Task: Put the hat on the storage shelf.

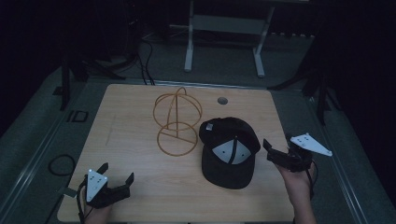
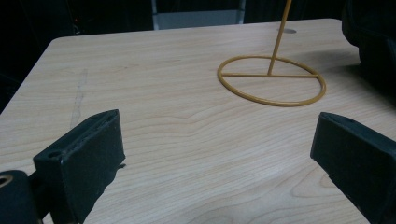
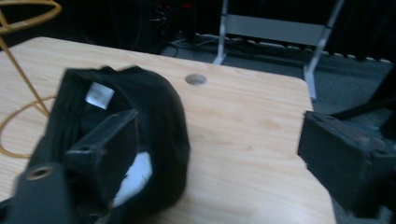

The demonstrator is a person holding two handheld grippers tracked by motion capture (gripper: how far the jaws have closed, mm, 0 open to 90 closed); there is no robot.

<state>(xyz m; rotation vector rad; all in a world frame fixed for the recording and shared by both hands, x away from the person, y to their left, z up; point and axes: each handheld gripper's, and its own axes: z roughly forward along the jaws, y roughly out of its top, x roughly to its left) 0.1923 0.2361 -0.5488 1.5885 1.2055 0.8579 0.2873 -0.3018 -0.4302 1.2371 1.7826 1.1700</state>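
Note:
A black cap (image 1: 229,151) lies upside down on the wooden table (image 1: 135,186), its white label and pale lining showing. To its left stands a gold wire hat stand (image 1: 177,123) with a ring base. My right gripper (image 1: 269,151) is open just right of the cap. In the right gripper view the cap (image 3: 149,112) sits behind the left jaw, and whether they touch I cannot tell. My left gripper (image 1: 117,171) is open near the front left corner, holding nothing. In the left gripper view the gripper (image 2: 219,140) faces the stand's base ring (image 2: 271,79), well short of it.
A round cable hole (image 1: 222,100) is in the table's far side. Beyond the table stands a white metal frame (image 1: 224,28), and cables (image 1: 60,165) lie on the dark floor at left. Bare wood lies between the left gripper and the stand.

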